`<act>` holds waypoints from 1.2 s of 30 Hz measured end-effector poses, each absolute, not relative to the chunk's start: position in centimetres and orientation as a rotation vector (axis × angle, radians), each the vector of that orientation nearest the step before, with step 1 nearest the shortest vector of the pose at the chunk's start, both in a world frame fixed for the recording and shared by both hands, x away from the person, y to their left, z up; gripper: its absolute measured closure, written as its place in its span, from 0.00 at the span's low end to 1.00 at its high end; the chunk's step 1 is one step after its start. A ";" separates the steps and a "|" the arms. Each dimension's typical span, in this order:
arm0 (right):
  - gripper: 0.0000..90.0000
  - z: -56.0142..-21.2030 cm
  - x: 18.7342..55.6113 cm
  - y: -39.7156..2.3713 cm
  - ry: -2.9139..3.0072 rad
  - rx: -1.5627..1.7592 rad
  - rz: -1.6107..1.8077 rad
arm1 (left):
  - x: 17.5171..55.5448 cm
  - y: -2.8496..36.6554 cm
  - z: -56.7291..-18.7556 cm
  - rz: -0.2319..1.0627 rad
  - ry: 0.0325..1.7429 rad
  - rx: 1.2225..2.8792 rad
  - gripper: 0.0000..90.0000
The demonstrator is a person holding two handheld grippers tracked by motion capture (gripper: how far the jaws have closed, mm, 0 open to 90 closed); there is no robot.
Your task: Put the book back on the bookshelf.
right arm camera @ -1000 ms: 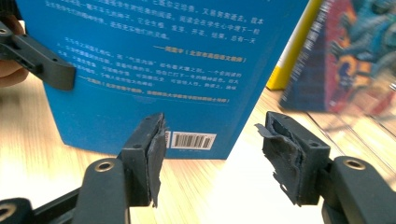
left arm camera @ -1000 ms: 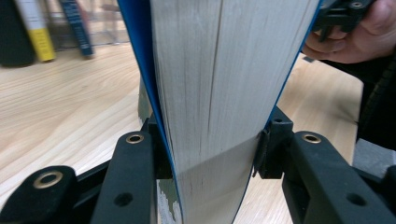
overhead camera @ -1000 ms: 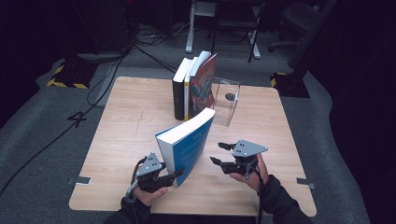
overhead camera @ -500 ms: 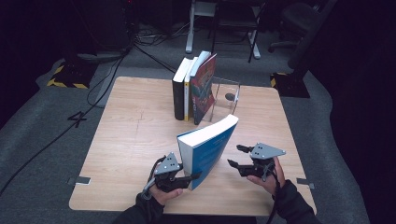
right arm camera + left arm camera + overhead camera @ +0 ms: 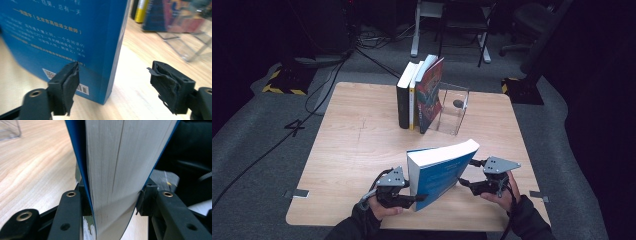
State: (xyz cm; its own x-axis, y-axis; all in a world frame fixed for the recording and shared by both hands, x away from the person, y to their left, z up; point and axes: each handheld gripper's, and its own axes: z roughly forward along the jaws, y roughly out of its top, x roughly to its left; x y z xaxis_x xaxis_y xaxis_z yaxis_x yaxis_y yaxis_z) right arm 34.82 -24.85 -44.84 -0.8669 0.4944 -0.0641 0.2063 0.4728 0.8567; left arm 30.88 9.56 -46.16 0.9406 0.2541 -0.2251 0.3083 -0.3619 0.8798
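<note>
Near the table's front edge the blue book (image 5: 442, 172) has tilted lower, clamped in the left gripper (image 5: 414, 199); the right gripper (image 5: 466, 172) has just let go.

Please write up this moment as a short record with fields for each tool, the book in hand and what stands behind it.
left tool: shut on the blue book's lower corner
right tool: open, jaws just widened, book's edge between the pads, untouched
blue book: leaning right, one corner on the table
row of books: upright at the far side, against a clear bookend
</note>
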 end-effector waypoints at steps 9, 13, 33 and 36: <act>0.26 -44.9 34.6 -22.8 2.518 0.419 1.428 | 31.1 10.2 -45.7 -0.060 0.345 2.033 0.64; 0.25 -44.7 34.6 -21.7 2.535 0.375 1.442 | 30.9 10.4 -45.6 -0.011 0.350 2.061 0.63; 0.42 -40.5 33.4 -21.6 2.452 0.245 1.593 | 29.8 11.3 -45.7 0.316 0.476 2.179 0.37; 0.45 -39.2 33.1 -20.9 2.430 0.199 1.600 | 30.0 11.4 -45.7 0.360 0.509 2.175 0.36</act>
